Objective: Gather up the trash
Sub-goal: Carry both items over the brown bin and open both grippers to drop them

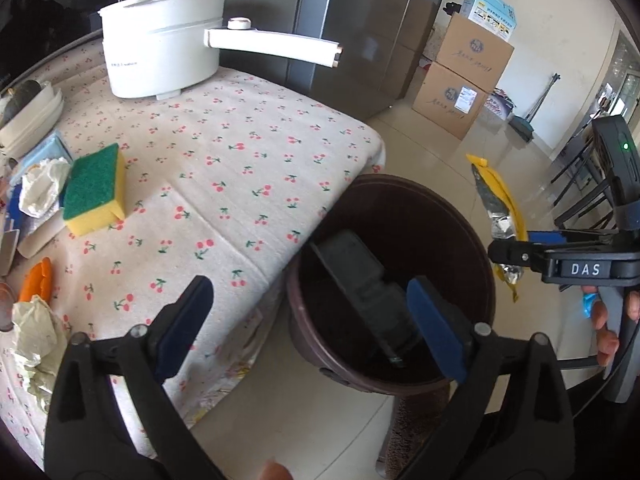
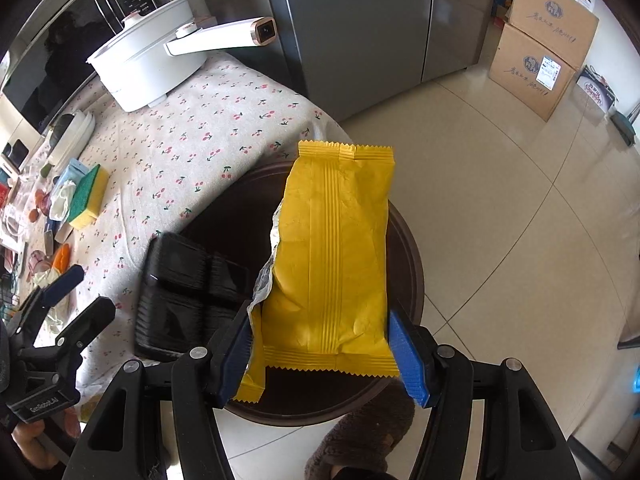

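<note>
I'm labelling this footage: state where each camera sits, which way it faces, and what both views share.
Left wrist: on the open left gripper, facing the brown bin at the table edge; a fingertip shows.
Right wrist: on the right gripper, shut on the yellow wrapper, looking down over the bin.
Shared: bin, black tray, white pot, sponge.

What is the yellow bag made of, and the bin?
Wrapper: looks like thin plastic film, matte yellow outside, shiny silver foil inside, showing at the torn edge. Bin: probably hard plastic, smooth dark brown with a rolled rim.
</note>
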